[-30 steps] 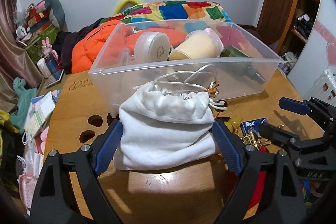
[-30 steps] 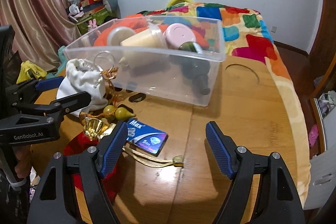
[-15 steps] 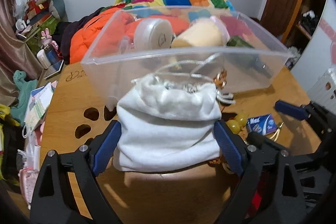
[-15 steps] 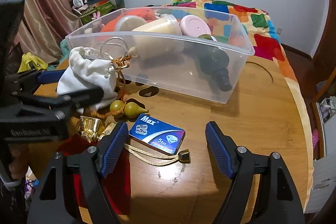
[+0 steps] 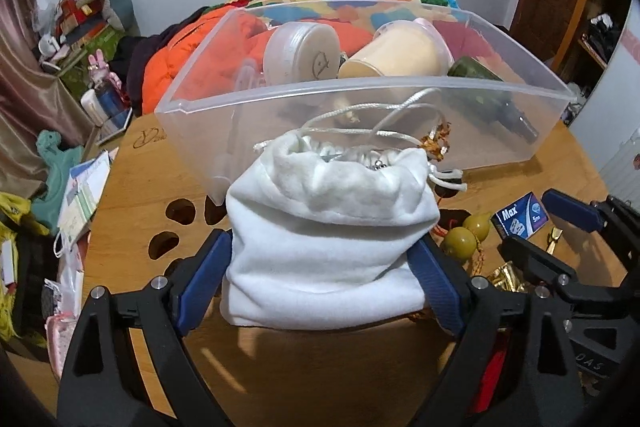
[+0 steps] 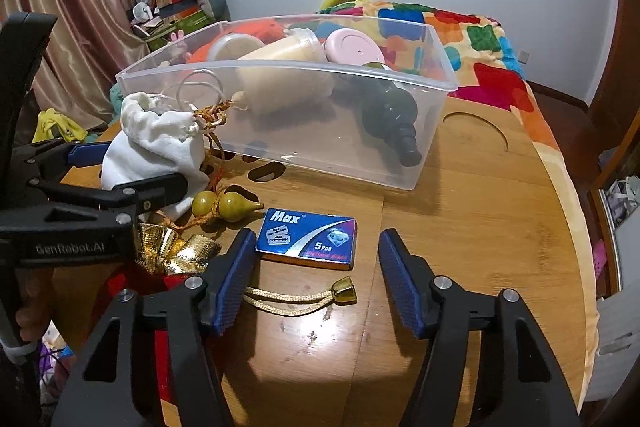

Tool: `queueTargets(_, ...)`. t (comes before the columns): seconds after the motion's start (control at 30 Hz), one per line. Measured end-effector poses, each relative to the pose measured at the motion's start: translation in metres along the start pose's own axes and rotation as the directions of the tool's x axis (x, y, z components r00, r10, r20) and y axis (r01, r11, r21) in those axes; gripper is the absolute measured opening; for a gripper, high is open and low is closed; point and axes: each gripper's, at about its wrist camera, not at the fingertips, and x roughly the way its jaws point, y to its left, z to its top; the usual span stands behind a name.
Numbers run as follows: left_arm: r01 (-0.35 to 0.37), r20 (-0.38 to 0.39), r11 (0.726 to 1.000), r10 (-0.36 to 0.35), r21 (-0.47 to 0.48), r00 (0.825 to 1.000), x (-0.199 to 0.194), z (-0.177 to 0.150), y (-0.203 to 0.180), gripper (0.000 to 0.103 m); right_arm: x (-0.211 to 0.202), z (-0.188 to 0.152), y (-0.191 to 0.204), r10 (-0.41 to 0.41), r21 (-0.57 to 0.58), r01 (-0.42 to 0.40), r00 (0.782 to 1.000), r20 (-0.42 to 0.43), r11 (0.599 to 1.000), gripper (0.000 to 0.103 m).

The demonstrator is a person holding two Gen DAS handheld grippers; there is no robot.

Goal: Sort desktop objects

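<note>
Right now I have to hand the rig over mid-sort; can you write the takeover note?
Left gripper: shut on the white drawstring pouch, which sits on the wooden table in front of the clear plastic bin.
Right gripper: open, its jaws have just been closing, the blue Max box just ahead of them, not gripped.
Done: jars and a dark bottle lie in the bin.
Left: pouch, Max box, two small gourds, gold tassel cord, gold foil item.
</note>
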Motion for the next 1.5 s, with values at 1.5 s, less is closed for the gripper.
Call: queueTargets(1.5, 0.045, 0.096, 0.999, -0.043, -0.011, 0.994, -0.027, -0.007, 0.000, 0.055, -0.019, 0.010, -0.021, 0.050, 0.091, -0.055, 0.997, 0.054, 0.994, 0.044)
